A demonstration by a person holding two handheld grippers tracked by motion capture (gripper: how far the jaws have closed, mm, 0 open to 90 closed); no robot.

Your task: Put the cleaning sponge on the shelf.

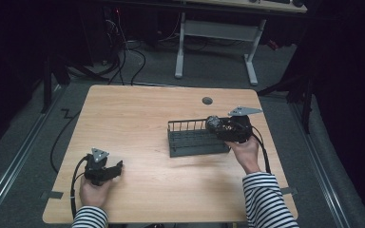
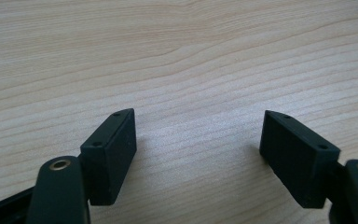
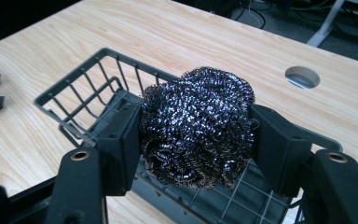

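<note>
A dark steel-wool scourer (image 3: pixel 199 100) is squeezed between the two black pads of my right gripper (image 3: pixel 198 128). In the high view the scourer (image 1: pixel 213 121) and the right gripper (image 1: pixel 216 126) hover over the right end of a grey wire basket (image 1: pixel 190 142), whose rim (image 3: pixel 74 77) stretches away below the jaws. My left gripper (image 1: pixel 116 167) rests at the front left of the wooden table, far from the basket. Its jaws (image 2: pixel 198 135) stand wide apart, with only bare wood between them.
A round cable hole (image 1: pixel 207 100) lies in the tabletop behind the basket. Beyond the table's far edge stand the white legs of another desk (image 1: pixel 179 52), with cables (image 1: pixel 123 61) on the floor. Bare wood (image 1: pixel 138 118) spreads between the two grippers.
</note>
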